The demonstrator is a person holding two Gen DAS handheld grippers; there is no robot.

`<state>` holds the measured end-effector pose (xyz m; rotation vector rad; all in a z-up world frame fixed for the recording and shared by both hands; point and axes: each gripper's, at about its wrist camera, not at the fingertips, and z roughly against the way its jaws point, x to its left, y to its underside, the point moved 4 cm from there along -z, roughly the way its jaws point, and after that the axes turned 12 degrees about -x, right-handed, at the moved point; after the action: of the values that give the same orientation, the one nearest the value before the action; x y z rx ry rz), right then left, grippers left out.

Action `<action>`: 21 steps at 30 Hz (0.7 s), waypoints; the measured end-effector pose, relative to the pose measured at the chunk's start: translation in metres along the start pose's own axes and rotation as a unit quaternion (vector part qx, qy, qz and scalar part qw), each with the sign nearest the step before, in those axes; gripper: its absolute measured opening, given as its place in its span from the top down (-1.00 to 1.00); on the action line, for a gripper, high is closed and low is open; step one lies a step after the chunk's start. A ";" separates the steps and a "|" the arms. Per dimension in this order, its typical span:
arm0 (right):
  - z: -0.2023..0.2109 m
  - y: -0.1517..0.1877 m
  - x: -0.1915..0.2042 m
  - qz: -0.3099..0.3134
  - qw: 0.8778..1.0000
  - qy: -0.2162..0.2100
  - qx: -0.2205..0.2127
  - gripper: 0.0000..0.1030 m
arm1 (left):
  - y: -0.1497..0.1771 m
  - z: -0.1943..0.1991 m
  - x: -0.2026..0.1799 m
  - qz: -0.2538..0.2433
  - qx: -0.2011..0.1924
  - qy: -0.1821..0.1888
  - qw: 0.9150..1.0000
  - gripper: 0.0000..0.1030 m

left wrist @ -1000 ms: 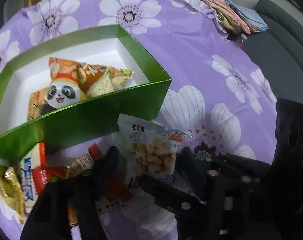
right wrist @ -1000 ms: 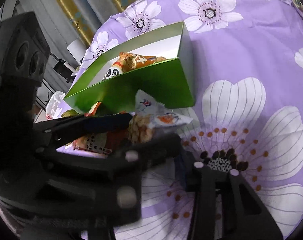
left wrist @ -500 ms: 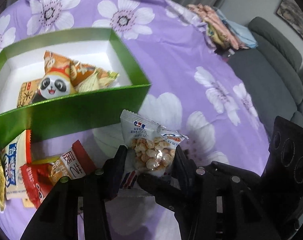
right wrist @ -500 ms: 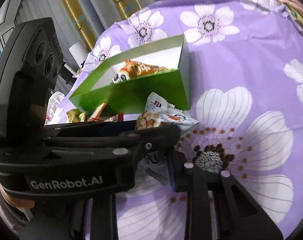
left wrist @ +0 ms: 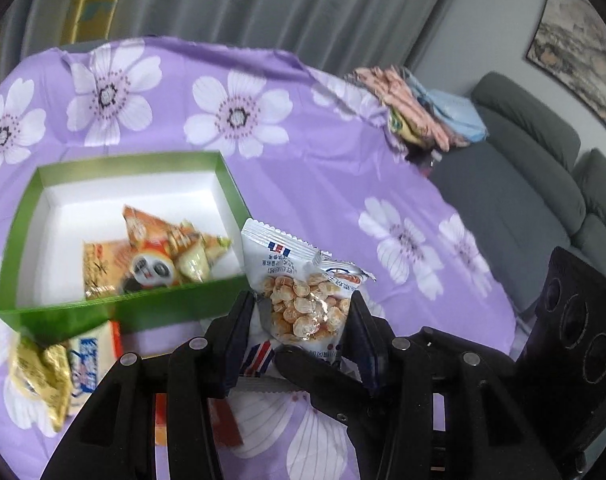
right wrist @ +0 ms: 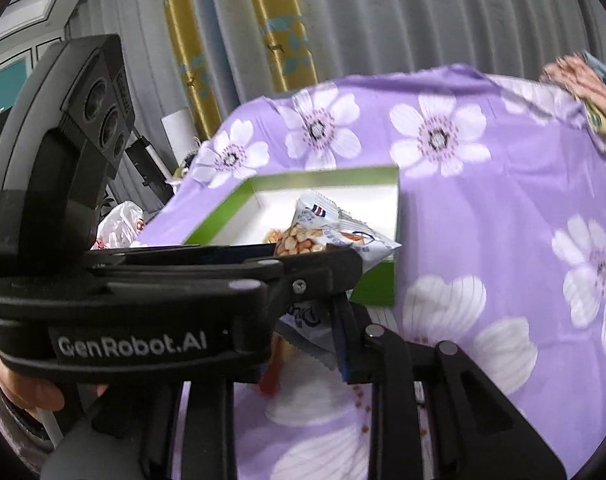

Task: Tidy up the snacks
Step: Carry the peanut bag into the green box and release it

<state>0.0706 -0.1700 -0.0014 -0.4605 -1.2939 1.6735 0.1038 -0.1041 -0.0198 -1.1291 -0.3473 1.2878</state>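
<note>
Several snacks are already sorted and several are not, so the job looks roughly half done at best. The cloth point(left wrist: 323, 152), purple with white flowers, covers the whole table, and a heap of fabric point(left wrist: 419, 120) sits at its far edge. On it stands the green box point(left wrist: 175, 308), whose white floor is mostly bare: only an orange panda pack point(left wrist: 155, 264) and a couple of packets pressed against it lie in the near corner, so there is plenty of room. Outside the box, just beside its near wall, wait a blue-and-white bar point(left wrist: 85, 364), a gold wrapper point(left wrist: 39, 376) and a red packet point(left wrist: 223, 424) partly hidden under the tool; these are what is left, as far as can be seen. The left gripper point(left wrist: 299, 320) has its fingers closed most of the way onto a peanut bag point(left wrist: 303, 300), held up off the cloth at the box's near right corner, not yet over the floor; carrying it in and letting go seems the step in hand. The right gripper point(right wrist: 343, 320) appears only as its own frame low in the right view, with the left tool across it; whether its fingers are spread or pinching anything I cannot tell.
</note>
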 end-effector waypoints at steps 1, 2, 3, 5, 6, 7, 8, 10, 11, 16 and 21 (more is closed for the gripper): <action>0.000 -0.004 0.002 0.003 1.000 -0.003 -0.003 0.49 | -0.005 0.003 0.001 0.000 -0.004 0.000 1.000 0.09; 0.000 -0.009 0.004 0.006 1.000 -0.005 -0.006 0.49 | -0.011 0.007 0.001 0.001 -0.008 0.000 1.000 0.09; 0.000 -0.013 0.007 0.013 1.000 -0.007 -0.010 0.49 | -0.014 0.009 0.002 0.004 -0.012 -0.001 1.000 0.09; -0.002 -0.019 0.010 0.021 1.000 -0.010 -0.016 0.49 | -0.022 0.013 0.004 0.006 -0.019 -0.002 1.000 0.09; -0.003 -0.022 0.011 0.022 1.000 -0.013 -0.017 0.49 | -0.025 0.015 0.005 0.005 -0.022 -0.005 1.000 0.09; -0.005 -0.024 0.013 0.025 0.999 -0.016 -0.017 0.49 | -0.028 0.016 0.007 0.003 -0.025 -0.009 1.000 0.09; -0.008 -0.026 0.013 0.026 0.999 -0.020 -0.018 0.49 | -0.029 0.017 0.010 0.002 -0.028 -0.012 1.000 0.09; -0.014 -0.029 0.016 0.030 0.999 -0.025 -0.017 0.49 | -0.034 0.018 0.016 0.003 -0.031 -0.018 0.999 0.09; -0.018 -0.031 0.017 0.032 0.999 -0.028 -0.018 0.49 | -0.037 0.018 0.021 0.005 -0.032 -0.021 0.999 0.09; -0.049 -0.036 0.024 0.042 0.998 -0.050 -0.013 0.49 | -0.049 0.015 0.051 0.003 -0.039 -0.040 0.998 0.09; -0.096 -0.032 0.027 0.047 0.997 -0.063 0.019 0.49 | -0.055 -0.005 0.095 0.031 -0.026 -0.054 0.998 0.09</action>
<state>0.1438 -0.0948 -0.0019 -0.4032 -1.3459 1.8268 0.1692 -0.0160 -0.0121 -1.1232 -0.4305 1.4048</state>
